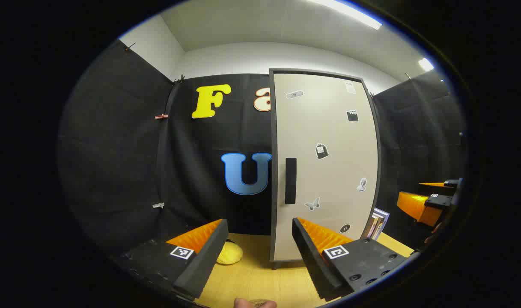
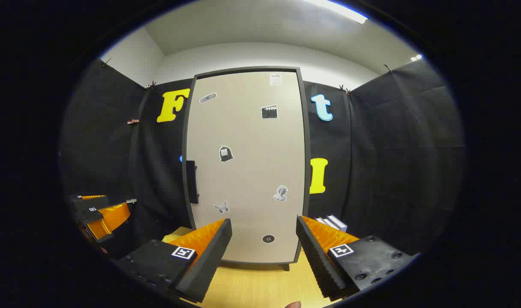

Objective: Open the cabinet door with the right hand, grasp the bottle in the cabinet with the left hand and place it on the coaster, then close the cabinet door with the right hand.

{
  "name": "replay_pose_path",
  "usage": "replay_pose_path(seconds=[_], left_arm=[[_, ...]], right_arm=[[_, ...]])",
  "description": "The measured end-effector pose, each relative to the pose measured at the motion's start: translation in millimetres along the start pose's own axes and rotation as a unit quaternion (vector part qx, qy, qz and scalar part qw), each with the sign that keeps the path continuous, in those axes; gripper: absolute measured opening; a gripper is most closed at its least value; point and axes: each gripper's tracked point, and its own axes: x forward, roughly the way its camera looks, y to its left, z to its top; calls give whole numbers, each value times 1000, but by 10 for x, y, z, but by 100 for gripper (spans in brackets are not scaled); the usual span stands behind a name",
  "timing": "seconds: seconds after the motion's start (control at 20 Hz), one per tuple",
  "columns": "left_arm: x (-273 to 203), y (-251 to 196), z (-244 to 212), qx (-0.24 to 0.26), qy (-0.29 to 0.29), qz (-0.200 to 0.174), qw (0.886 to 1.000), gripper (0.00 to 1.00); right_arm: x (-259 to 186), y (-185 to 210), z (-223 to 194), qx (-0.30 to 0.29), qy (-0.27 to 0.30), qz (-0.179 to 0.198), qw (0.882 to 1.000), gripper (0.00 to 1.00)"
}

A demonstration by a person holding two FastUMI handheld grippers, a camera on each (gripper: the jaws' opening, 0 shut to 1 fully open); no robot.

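The cabinet door [image 2: 247, 167] is standing shut, so the bottle named in the task is presumably hidden behind it and cannot be seen. The right gripper [image 2: 263, 252] is facing the door with its jaws spread wide and nothing between them, and the left gripper [image 1: 257, 250] is likewise hanging open and empty over the wooden table [image 1: 260, 278]. The dark handle [image 2: 192, 182] is sitting at the door's left edge in the right gripper view, well off the line between that gripper's fingers.

The main risk is probably a poor catch on that handle: it looks slim and set close to the panel, so fingers coming in off-centre could slide off or press on the panel instead of hooking it. A hard tug might also rock the tall, narrow cabinet on its short feet. The left gripper seems to be waiting on the handle side, so the opening door may be swinging toward it. A yellow object [image 1: 229, 253] and some books [image 1: 378, 222] are lying near the cabinet base. The coaster cannot be made out.
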Motion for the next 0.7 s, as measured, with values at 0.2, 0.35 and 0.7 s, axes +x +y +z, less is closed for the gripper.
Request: replay_pose_path(seconds=[0.2,0.35,0.7], left_arm=[[5,3,-24,2,1,-2,1000,95],[-6,-60,-29,-7,-1,-8,1000,95],[4,-125,-19,-2,-5,-15,1000,94]], right_arm=[[-11,-17,9,-9,-2,-11,1000,98],[-18,-11,6,-12,2,-11,1000,98],[-34,-15,46,-9,-2,-10,1000,98]])
